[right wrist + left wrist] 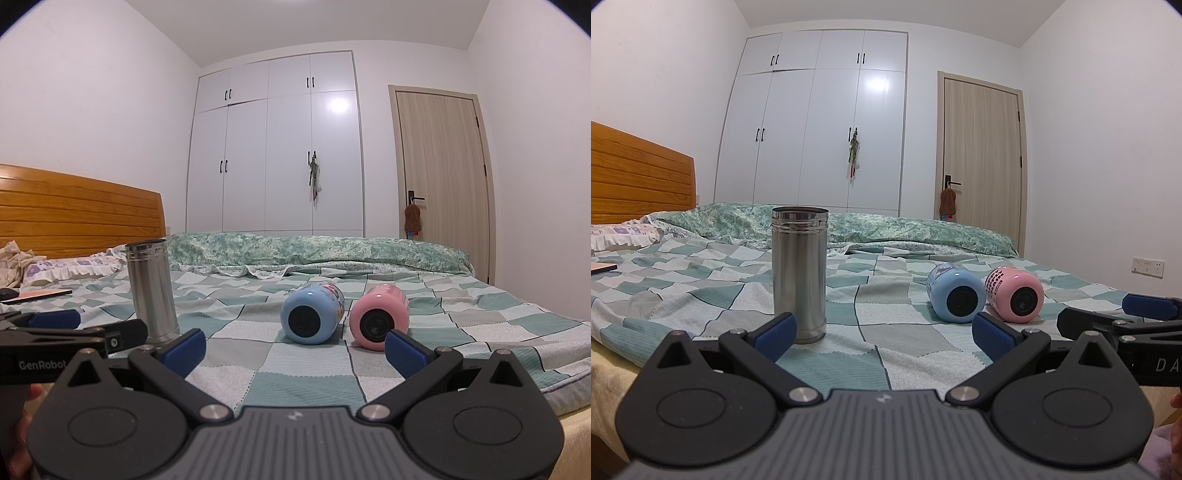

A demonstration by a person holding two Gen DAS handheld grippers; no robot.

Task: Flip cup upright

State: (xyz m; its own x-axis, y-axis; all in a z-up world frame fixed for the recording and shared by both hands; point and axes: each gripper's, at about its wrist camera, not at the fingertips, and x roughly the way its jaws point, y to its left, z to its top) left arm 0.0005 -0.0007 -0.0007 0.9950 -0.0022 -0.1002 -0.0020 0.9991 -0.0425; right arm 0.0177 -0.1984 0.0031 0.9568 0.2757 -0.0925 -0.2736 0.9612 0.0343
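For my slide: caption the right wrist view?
Open right hand-held gripper faces blue cup and pink cup lying sideways on bed.

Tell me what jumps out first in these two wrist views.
The tall steel cup stands upright, mouth up, on the checked bedsheet to the left. To its right the blue cup and the pink cup lie on their sides, side by side with their dark bases toward the cameras. The left gripper and right gripper sit low in front, jaws wide open, holding nothing.
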